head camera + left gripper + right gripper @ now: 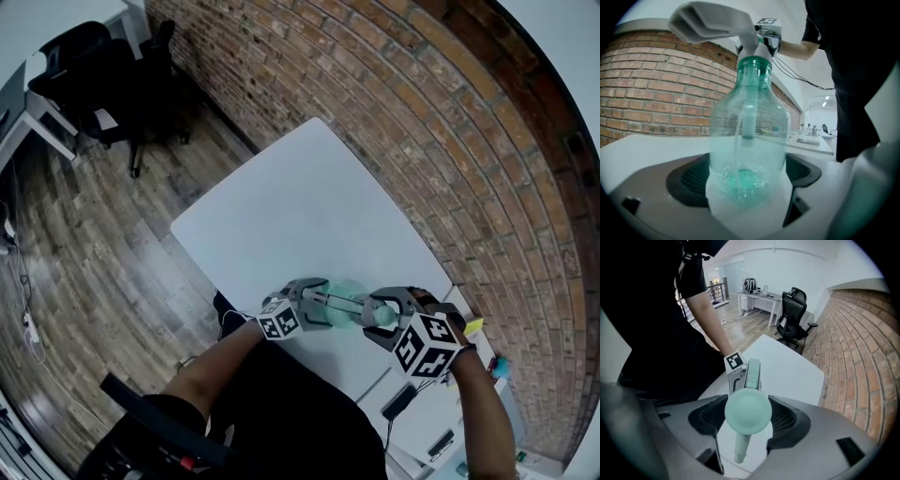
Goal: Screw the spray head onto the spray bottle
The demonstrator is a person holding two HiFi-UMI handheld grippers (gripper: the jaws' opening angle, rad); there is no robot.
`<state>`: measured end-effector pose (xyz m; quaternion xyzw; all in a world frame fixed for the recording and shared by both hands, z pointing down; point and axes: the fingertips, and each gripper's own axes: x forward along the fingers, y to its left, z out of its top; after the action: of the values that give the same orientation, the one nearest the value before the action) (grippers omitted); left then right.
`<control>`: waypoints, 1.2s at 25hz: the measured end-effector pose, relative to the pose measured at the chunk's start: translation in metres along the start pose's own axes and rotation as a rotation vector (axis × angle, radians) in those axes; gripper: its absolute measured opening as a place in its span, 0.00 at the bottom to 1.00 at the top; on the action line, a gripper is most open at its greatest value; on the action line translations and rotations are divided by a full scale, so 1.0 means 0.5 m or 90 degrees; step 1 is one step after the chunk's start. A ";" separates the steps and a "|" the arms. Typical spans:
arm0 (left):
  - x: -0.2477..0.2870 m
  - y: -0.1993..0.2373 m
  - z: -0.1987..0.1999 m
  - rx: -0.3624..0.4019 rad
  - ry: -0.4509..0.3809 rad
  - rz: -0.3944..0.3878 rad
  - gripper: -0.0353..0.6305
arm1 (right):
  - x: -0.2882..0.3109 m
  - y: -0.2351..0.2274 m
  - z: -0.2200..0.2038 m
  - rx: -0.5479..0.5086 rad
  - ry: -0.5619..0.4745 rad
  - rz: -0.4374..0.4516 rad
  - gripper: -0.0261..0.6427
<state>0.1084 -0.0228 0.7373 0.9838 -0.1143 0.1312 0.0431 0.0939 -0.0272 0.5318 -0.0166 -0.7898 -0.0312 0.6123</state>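
Observation:
A clear green-tinted spray bottle [747,140] lies with its base towards the camera, and my left gripper [747,190] is shut on its lower body. The pale spray head [752,47] sits on the bottle's neck, its nozzle [705,23] pointing left. My right gripper [746,416] is shut on the spray head [746,409], whose trigger [739,448] hangs down. In the head view the left gripper [328,305] and the right gripper [375,314] face each other with the bottle [349,292] between them, held above the near edge of the white table [300,216].
A brick wall [441,122] runs along the table's far and right sides. A black office chair [103,66] and a desk stand on the wooden floor at the far left. More desks with small items stand at the near right [441,441].

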 end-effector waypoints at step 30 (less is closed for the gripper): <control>-0.083 0.001 0.192 -0.065 -0.045 0.115 0.82 | -0.028 0.001 0.004 0.068 -0.040 -0.025 0.43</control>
<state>0.0930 -0.0255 0.6340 0.9700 -0.2109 0.0935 0.0773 0.0954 -0.0264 0.5179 0.0311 -0.8096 -0.0005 0.5862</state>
